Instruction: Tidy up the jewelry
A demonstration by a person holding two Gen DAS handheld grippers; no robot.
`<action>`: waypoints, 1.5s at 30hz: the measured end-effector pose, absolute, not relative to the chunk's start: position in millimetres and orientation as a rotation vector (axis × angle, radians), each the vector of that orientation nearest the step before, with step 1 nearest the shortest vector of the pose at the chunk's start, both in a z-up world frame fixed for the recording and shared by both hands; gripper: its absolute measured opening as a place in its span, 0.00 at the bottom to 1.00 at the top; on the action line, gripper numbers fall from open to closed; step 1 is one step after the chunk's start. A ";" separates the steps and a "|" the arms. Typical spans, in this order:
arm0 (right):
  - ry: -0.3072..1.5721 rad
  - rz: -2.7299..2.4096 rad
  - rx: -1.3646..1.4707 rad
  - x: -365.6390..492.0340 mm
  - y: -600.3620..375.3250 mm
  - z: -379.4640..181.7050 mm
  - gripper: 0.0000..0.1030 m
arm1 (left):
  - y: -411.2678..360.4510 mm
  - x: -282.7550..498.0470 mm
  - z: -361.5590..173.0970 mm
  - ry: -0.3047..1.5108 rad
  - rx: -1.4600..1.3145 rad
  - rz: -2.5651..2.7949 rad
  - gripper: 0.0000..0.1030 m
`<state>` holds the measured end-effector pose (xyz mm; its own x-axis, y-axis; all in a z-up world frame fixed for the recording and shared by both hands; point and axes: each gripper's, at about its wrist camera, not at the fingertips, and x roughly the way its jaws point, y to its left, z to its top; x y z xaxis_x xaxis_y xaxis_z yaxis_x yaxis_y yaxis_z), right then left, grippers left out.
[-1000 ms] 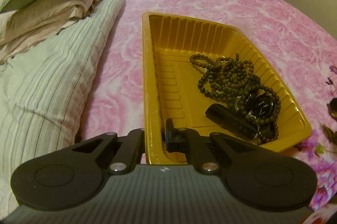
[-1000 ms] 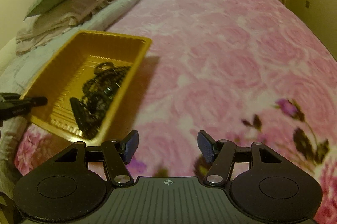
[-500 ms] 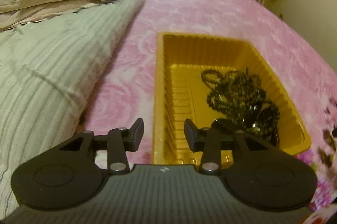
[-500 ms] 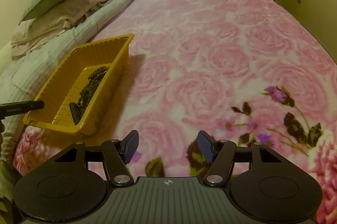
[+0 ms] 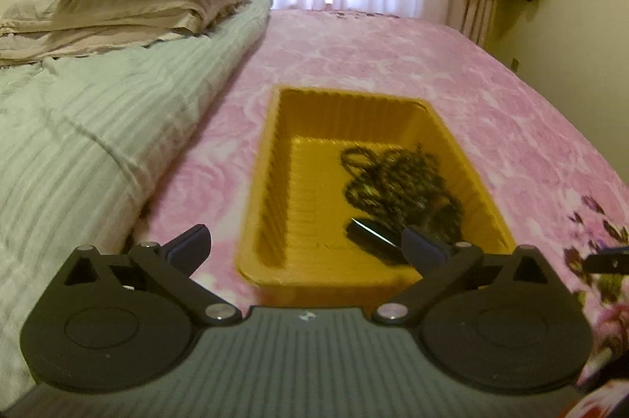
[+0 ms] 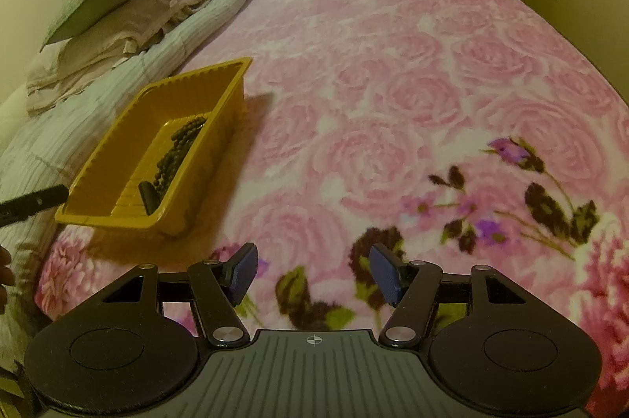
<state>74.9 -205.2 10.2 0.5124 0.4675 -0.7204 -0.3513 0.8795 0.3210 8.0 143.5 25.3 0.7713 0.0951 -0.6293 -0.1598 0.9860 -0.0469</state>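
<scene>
Beads in yellow tray at twelve o'clock of empty, opening left gripper, right gripper apart and empty; maybe spilling if tray bumped.

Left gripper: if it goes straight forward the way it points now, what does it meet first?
Probably the near wall of the yellow tray, between the opening jaws of the left gripper; nothing is between them. Depth is unclear.
</scene>
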 end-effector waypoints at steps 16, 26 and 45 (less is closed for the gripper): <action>0.906 0.471 0.005 46.7 -215.0 16.6 0.71 | 49.0 -10.8 18.1 0.794 -0.106 0.120 1.00; 0.932 0.486 0.013 35.3 -217.9 17.8 0.71 | 11.0 -11.6 9.9 0.866 -0.110 0.063 0.99; 0.947 0.493 0.003 23.9 -208.1 15.9 0.71 | -6.3 -18.3 4.5 0.861 -0.062 0.081 1.00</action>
<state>23.9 -208.1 15.9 0.4825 0.4057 -0.7763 -0.4030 0.8897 0.2145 -18.3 -6.3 4.5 0.6488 0.0462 -0.7596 -0.0962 0.9951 -0.0217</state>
